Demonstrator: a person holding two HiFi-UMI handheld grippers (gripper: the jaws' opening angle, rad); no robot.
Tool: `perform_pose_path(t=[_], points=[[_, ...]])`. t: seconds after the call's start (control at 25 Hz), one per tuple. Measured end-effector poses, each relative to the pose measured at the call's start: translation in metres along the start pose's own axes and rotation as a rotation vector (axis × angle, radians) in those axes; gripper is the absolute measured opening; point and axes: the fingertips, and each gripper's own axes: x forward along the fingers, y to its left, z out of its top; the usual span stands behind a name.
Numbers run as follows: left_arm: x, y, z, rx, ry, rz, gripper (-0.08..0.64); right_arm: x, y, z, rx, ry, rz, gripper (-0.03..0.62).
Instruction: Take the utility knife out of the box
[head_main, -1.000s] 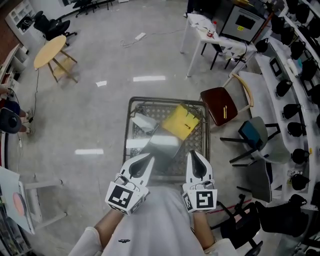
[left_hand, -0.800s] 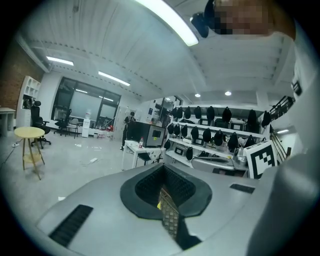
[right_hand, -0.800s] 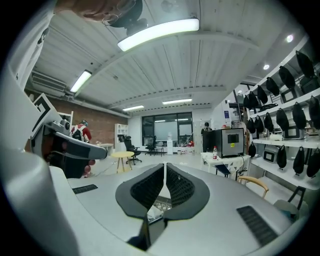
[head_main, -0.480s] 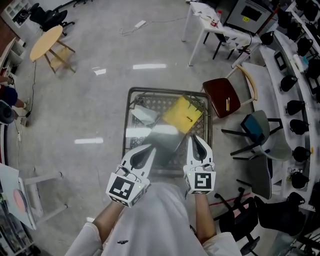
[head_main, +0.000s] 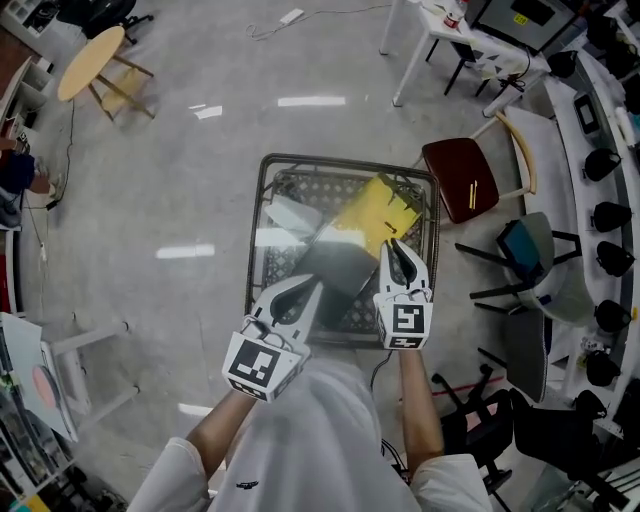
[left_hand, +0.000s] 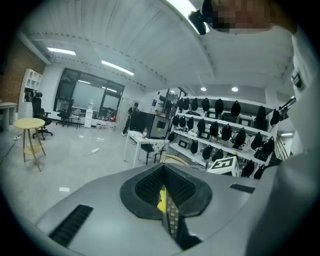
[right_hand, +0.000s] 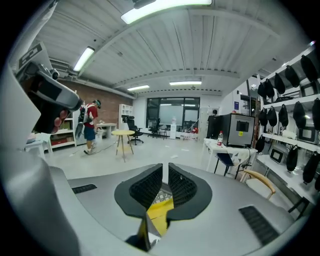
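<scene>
Yellow box (head_main: 378, 212) lies on mesh table (head_main: 340, 161).

The head view looks steeply down from above, close over the mesh table (head_main: 262, 200). Both gripper views sit low behind their own jaws, facing almost level across the room. All three views share the yellow box (head_main: 380, 212).
</scene>
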Motion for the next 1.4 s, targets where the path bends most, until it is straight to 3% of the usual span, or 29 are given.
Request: perform_pose_path(t=[0.28, 0.72, 1.12, 1.4], points=[[0.022, 0.009, -0.008, -0.023, 0.047, 0.008, 0.003, 0.055, -0.025, -0.062, -0.04, 0.123, 0.023, 0.098], [0.058, 0.018, -0.034, -0.052, 0.098, 0.036, 0.003, 0.13, -0.043, -0.174, -0.145, 0.396, 0.185, 0.107], [0.075, 0.025, -0.043, -0.075, 0.12, 0.063, 0.003, 0.168, -0.05, -0.248, -0.332, 0.63, 0.34, 0.107], [0.085, 0.03, -0.053, -0.15, 0.144, 0.059, 0.003, 0.175, -0.059, -0.295, -0.374, 0.853, 0.44, 0.133]])
